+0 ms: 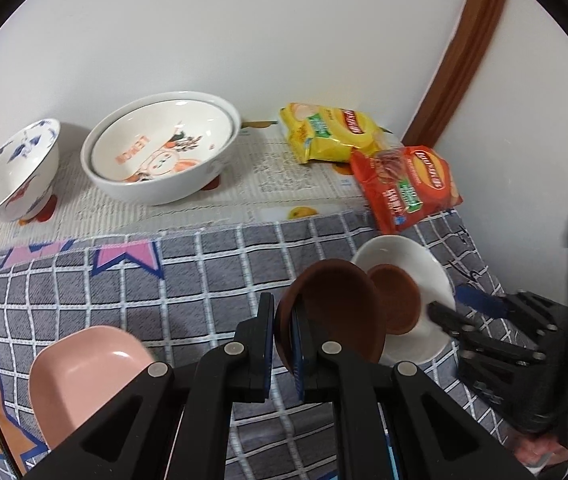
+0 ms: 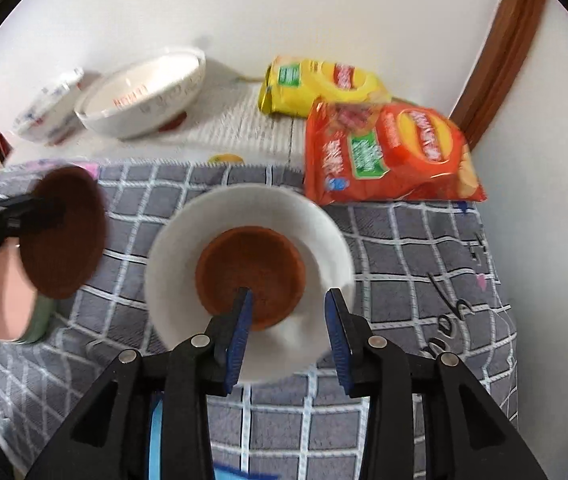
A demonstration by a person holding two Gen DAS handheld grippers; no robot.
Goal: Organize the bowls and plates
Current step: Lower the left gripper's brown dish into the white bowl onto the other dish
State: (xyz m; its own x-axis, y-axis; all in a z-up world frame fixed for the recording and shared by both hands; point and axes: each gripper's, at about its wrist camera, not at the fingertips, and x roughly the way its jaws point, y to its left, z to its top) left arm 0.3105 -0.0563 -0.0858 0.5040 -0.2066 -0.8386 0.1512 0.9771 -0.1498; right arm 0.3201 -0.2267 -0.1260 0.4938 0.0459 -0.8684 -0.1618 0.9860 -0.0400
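My left gripper (image 1: 282, 312) is shut on the rim of a dark brown dish (image 1: 340, 308) and holds it tilted above the cloth; the dish also shows in the right wrist view (image 2: 62, 232). A white bowl (image 1: 432, 272) holds a second brown dish (image 1: 396, 300); both show in the right wrist view, the bowl (image 2: 316, 232) and the dish (image 2: 250, 272). My right gripper (image 2: 286, 300) is open over the bowl's near rim, the left finger over the brown dish. A pink dish (image 1: 80, 376) lies at the near left.
A large white lemon-print bowl (image 1: 160, 148) and a blue-patterned bowl (image 1: 16, 168) stand by the wall. A yellow (image 1: 328, 132) and a red (image 1: 408, 184) chip bag lie at the back right. A grey checked cloth (image 1: 164, 280) covers the table.
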